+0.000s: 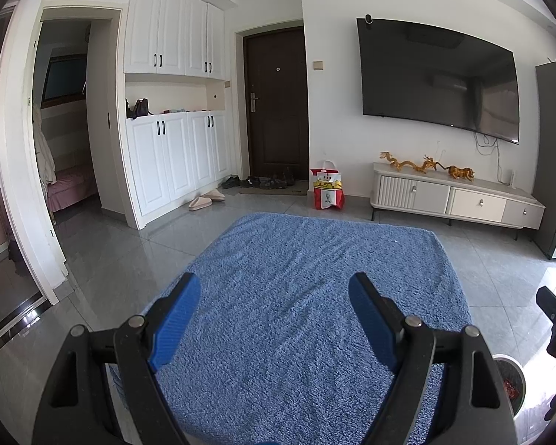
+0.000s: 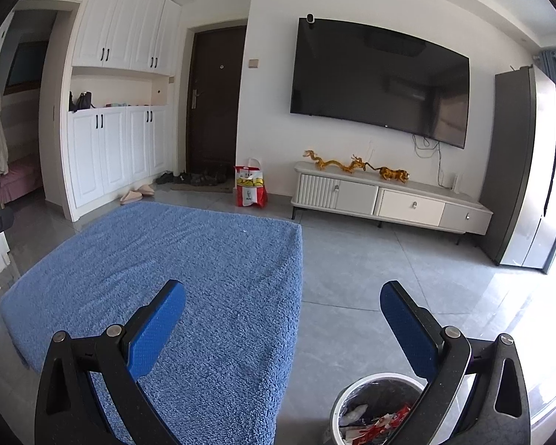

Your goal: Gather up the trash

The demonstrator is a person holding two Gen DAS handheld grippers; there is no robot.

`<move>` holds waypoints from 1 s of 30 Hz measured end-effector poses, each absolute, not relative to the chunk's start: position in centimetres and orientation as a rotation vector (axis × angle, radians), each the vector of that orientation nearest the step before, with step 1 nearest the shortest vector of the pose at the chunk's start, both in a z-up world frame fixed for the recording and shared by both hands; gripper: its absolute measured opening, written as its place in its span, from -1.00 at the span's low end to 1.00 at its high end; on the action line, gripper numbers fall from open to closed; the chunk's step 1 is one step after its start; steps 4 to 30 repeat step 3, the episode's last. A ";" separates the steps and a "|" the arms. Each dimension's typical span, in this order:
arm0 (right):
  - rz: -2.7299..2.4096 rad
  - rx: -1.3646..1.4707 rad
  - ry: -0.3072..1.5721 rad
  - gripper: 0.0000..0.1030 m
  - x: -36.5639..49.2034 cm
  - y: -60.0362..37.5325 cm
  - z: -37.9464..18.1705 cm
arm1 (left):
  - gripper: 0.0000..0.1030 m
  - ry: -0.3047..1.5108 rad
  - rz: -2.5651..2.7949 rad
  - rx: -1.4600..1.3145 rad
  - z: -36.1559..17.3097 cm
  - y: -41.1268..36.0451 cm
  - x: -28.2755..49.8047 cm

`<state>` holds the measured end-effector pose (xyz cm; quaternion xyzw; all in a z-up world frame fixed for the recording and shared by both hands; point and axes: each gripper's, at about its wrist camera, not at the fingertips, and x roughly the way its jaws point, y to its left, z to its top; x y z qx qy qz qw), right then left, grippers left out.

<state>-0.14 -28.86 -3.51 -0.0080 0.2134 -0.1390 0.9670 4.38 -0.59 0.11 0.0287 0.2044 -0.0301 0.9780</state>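
Blue pads of the left hand-held gripper (image 1: 274, 289) stand wide apart with nothing between them, held over a blue shaggy rug (image 1: 315, 278) that covers the middle of the grey tiled floor (image 1: 122, 259). In the right wrist view the right hand-held gripper (image 2: 282, 298) is likewise spread apart and empty, its left finger above the rug's right part and its right finger above bare tile.

Just beside the rug's near right corner stands a white trash bin (image 2: 374, 408) with a dark liner; crumpled wrappers and red-and-white packaging lie inside it. The right finger overlaps the bin's rim in the picture, though whether it touches I cannot tell. The same bin peeks in at the lower right edge of the left wrist view.

Across the room, a red, white and yellow paper bag (image 2: 251, 187) stands upright on the floor against the wall, between the dark entrance door (image 2: 213, 100) and a low white TV cabinet (image 2: 389, 200). Golden dragon figurines (image 2: 352, 165) sit on the cabinet under a wall-mounted television (image 2: 381, 78). Slippers (image 2: 137, 194) and shoes lie near the white cupboards (image 2: 118, 148).
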 end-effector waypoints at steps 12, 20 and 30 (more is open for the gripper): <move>-0.279 -0.012 0.430 0.99 -0.2 -28.9 -3.5 | 0.59 0.413 -0.060 0.057 0.1 -0.5 4.4; -0.279 -0.012 0.430 0.99 -0.2 -28.9 -3.5 | 0.59 0.413 -0.060 0.057 0.1 -0.5 4.4; -0.279 -0.012 0.430 0.99 -0.2 -28.9 -3.5 | 0.59 0.413 -0.060 0.057 0.1 -0.5 4.4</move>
